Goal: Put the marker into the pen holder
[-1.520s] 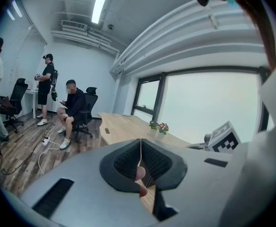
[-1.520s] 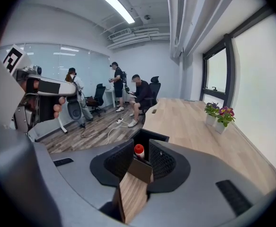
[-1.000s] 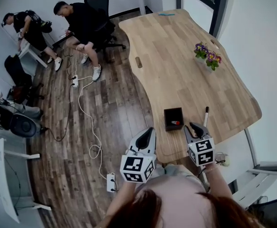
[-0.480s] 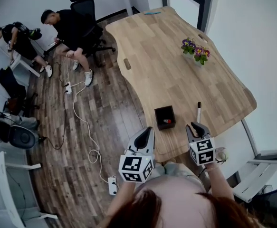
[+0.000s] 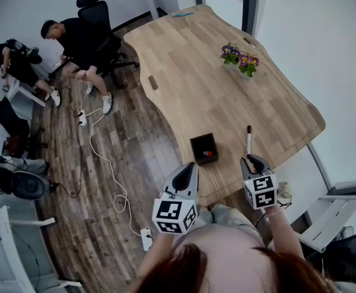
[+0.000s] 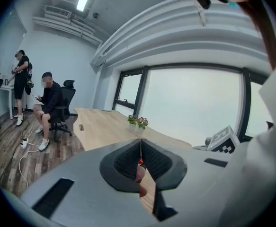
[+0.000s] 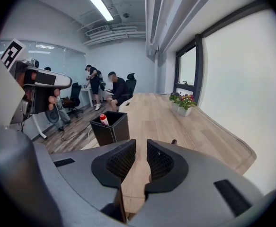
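The marker [image 5: 248, 140] is lying flat on the wooden table [image 5: 190, 60] near its front edge, with its dark end pointing away from the person. It is resting to the right of the black pen holder [image 5: 203, 146] and apart from it. The pen holder is standing upright close to the same edge, and a red-capped pen [image 5: 207, 154] is leaning inside it.

The right gripper [image 5: 250, 160] is hovering over the table's front edge, just short of the marker's near end. In the right gripper view its jaws are standing slightly apart, leaving a narrow gap with only bare table showing through it, so it is gripping nothing. The marker's end is peeking out just beyond the right-hand jaw.

The left gripper [image 5: 191, 167] is hanging off the table's edge, below and a little left of the pen holder. In the left gripper view its ribbed pads are pressing together along a thin seam, with nothing caught between them.

A pot of purple and yellow flowers [image 5: 239, 57] is sitting further back on the table. Beyond the table a seated person [image 5: 74, 38] is leaning forward in an office chair [image 5: 95, 8], and a white cable [image 5: 98, 151] is trailing across the wooden floor [image 5: 135, 133]
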### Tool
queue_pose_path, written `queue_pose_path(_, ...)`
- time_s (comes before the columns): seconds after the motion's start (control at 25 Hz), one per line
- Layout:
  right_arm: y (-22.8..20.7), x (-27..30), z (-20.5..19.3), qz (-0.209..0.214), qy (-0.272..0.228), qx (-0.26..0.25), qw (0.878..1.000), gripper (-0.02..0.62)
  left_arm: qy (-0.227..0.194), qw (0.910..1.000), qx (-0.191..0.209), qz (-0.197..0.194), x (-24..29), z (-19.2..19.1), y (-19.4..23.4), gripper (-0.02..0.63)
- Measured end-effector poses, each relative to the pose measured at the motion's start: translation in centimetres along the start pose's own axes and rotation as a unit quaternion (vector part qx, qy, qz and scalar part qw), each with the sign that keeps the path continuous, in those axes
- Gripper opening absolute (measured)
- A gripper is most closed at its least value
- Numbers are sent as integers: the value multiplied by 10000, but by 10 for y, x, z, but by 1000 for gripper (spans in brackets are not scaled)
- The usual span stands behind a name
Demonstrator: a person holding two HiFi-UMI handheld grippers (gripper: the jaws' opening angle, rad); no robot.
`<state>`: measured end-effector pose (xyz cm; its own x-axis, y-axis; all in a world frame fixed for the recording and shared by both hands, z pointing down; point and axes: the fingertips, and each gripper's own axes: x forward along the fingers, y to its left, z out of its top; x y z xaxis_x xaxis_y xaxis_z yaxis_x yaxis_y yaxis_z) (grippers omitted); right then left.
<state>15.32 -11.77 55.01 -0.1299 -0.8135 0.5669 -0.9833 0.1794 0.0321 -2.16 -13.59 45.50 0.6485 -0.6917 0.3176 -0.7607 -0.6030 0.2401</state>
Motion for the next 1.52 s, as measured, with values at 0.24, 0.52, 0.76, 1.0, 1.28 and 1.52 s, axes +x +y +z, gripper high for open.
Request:
queue_pose_path(0.24, -8, 5, -10, -123, 30, -37, 9999, 67, 47, 10000, 45, -58, 3, -1, -5, 2)
queue_pose_path(0.52, -20, 16, -19, -242, 64, 43, 9997, 69, 153, 9999, 49, -12, 5, -6, -4, 2)
queue_pose_path(0.76, -26, 29, -31, -282, 181, 142, 9993, 77, 221, 9997, 65, 36, 5, -9, -2, 2)
queue_pose_path(1.0, -35, 39, -45, -328, 297, 278, 9986, 77, 328, 9994, 39, 87, 8, -15, -1, 2)
queue_pose_path(1.28, -45, 54, -64, -416, 493, 488, 9967, 80, 434, 9989, 73, 156, 13, -18, 3, 2)
queue_pose_path(1.52, -50, 65, -80, -487, 717, 715, 9937, 84, 560, 9982, 127, 185, 17, -20, 3, 2)
